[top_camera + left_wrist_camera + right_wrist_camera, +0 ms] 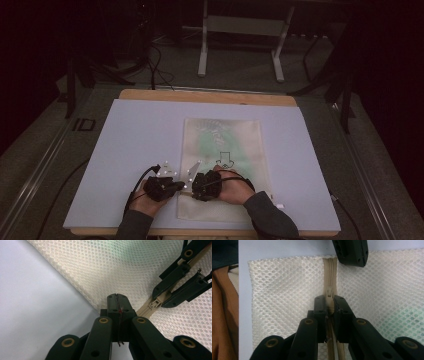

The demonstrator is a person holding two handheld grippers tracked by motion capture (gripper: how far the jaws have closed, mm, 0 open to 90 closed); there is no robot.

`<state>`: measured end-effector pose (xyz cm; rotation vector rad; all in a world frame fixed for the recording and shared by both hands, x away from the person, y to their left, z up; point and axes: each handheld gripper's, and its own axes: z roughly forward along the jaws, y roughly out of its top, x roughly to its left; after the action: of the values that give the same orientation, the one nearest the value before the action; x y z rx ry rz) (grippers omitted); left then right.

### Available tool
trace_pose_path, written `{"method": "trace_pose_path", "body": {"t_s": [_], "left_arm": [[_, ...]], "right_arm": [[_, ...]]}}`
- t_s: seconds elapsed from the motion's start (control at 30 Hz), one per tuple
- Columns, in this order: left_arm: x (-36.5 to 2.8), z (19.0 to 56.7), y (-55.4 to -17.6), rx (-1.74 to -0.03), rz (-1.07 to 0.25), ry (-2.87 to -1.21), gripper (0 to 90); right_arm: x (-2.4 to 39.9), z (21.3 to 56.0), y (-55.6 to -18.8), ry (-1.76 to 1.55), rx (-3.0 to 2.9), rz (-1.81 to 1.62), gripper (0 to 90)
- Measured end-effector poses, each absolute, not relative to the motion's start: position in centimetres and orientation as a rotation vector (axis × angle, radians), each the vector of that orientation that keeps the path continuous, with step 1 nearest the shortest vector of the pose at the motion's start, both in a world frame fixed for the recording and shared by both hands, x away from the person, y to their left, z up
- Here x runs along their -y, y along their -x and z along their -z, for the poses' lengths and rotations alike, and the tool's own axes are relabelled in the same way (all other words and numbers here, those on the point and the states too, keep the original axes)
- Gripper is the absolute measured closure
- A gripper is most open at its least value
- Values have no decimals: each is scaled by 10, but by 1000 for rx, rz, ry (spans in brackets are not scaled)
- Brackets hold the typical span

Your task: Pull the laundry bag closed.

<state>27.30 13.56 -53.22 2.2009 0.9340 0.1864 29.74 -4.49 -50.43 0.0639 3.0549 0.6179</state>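
A cream mesh bag (225, 145) with something green inside lies flat on the white board (140, 130). A beige zipper (331, 270) runs across it near its front end. In the left gripper view my left gripper (117, 297) is shut on the bag's edge (100, 305), right beside the zipper's end (145, 311). My right gripper (329, 300) is shut on the zipper pull (329, 293), and the left gripper view shows that gripper (166, 296) at the slider (155, 304). In the high view the left gripper (172, 186) and the right gripper (197, 187) sit nearly touching at the bag's near left corner.
The board rests on a wooden table (210, 96) with dark floor around it. A metal stand (202, 50) and cables (155, 65) are beyond the far edge. A small white piece (279, 205) lies by the bag's near right corner.
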Motion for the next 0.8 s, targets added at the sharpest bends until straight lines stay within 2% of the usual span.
{"method": "trace_pose_path", "body": {"t_s": [0.8], "left_arm": [[-135,532,-273,-940,-184,-2199,896]], "right_arm": [[60,505,-295,-83,-3045,-642,822]]}}
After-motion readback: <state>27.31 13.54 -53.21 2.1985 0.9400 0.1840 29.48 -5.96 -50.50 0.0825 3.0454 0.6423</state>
